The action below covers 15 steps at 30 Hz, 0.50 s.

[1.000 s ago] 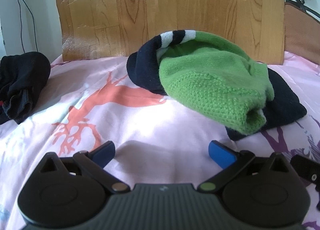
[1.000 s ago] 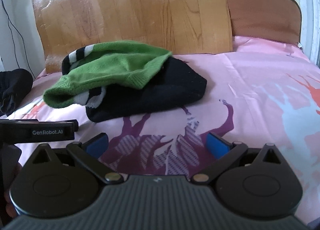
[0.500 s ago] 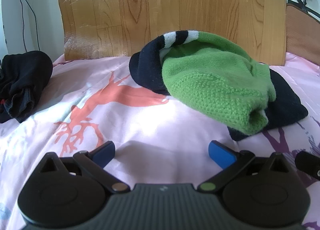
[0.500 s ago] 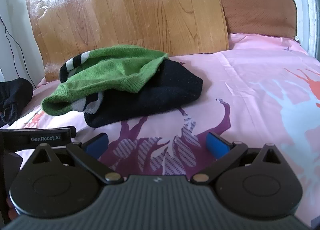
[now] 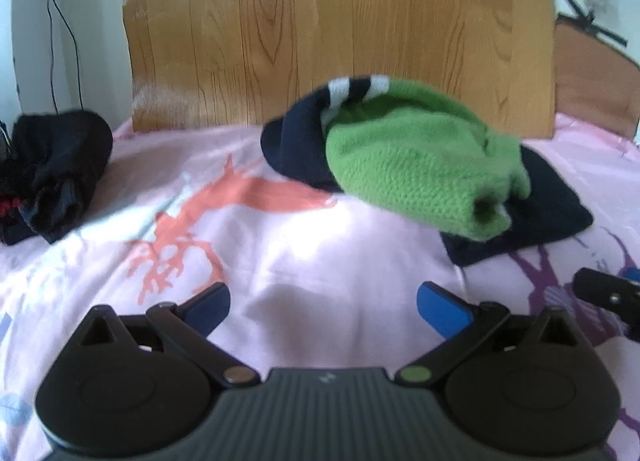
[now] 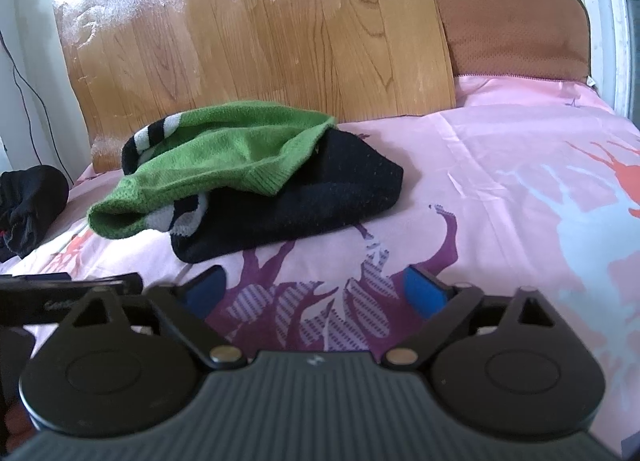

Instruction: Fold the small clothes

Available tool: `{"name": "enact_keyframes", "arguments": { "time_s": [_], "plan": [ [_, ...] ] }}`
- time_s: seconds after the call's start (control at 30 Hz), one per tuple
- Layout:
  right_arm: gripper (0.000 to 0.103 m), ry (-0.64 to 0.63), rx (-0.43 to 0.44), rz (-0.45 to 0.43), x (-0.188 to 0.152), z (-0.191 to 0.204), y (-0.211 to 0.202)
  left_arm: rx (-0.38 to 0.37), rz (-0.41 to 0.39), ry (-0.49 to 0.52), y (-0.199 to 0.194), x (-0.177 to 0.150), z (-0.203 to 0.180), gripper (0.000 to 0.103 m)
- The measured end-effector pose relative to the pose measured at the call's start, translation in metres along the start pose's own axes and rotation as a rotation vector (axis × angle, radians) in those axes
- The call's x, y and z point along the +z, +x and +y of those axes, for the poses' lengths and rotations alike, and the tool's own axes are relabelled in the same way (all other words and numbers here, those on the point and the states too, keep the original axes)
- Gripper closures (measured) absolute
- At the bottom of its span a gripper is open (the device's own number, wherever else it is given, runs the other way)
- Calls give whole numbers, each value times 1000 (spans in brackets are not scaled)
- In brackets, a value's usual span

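Sweater (image 5: 416,169), green knit folded over a navy body with white stripes, lies in a loose heap on the pink sheet (image 5: 280,253) toward the far side of the bed, just in front of the wooden board (image 5: 340,33) that leans behind it. In the left wrist view it sits ahead and to the right of the left gripper (image 5: 323,303), well apart from the blue pads (image 5: 442,307), with bare sheet between. That gripper's jaws stand wide apart and hold nothing. In the right wrist view the sweater (image 6: 240,177) lies ahead and to the left of the right gripper (image 6: 316,291); its near navy edge comes close to the left pad but does not touch it. The right jaws are closing, yet only the purple print of the sheet (image 6: 500,189) shows between them, and no cloth is caught. The tip of the right gripper shows at the right edge of the left view, and the left gripper's dark body at the left edge of the right view. A black bundle of cloth (image 5: 56,173) rests at the far left of the bed, well apart from the sweater. A brown cushion (image 6: 516,33) stands at the far right beside the board.
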State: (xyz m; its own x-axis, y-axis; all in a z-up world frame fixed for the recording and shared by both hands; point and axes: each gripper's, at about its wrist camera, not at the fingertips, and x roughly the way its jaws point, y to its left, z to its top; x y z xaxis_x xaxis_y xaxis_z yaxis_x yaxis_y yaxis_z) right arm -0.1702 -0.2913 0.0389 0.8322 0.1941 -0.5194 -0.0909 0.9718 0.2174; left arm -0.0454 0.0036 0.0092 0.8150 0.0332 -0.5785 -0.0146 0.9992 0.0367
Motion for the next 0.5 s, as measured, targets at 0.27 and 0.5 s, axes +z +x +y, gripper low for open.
{"name": "enact_keyframes", "arguments": {
  "time_s": [0.27,0.5],
  "plan": [
    [43,3,8,-4,-1,-1,0,-24,-63,45,-6,1,-7,0],
    [42,13,15,-7,-1,-3,-1,-41,-58,47,-5,-1,-6,0]
  ]
}}
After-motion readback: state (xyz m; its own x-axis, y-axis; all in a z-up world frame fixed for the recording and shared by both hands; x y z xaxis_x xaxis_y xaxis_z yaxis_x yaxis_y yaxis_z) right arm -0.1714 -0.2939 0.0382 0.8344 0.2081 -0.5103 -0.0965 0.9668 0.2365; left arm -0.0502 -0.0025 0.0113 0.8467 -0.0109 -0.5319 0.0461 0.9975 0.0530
